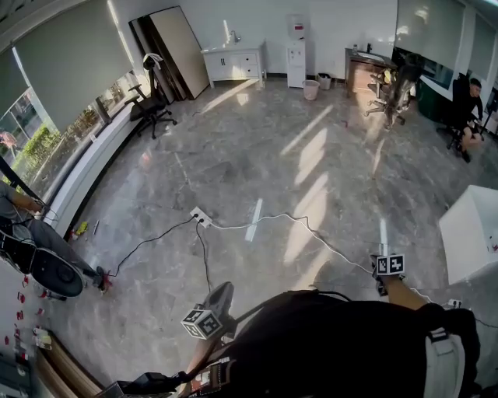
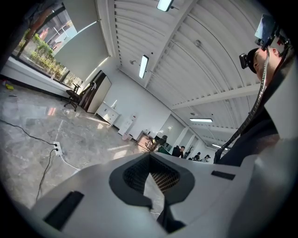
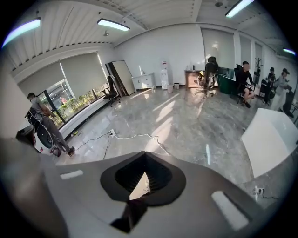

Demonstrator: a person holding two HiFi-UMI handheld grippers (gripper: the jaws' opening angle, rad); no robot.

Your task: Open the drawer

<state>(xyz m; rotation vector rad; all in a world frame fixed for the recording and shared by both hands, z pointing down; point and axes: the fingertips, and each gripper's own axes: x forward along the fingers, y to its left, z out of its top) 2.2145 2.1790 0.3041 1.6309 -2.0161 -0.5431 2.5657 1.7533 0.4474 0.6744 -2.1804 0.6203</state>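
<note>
Pressed together, grey left tongs [image 2: 150,160] and right tongs [image 3: 145,160] hang far from the white drawer cabinet [image 1: 233,62], probably rigid, smooth-sliding, best pulled by its handle.

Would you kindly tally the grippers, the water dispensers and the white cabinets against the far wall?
Grippers: 2 (left gripper, right gripper)
Water dispenser: 1
Cabinet: 1
Total: 4

Sunlit grey marble floor [image 1: 257,155], white cabinet [image 1: 233,62] against far wall [image 1: 342,23], windows [image 1: 35,144] left.
</note>
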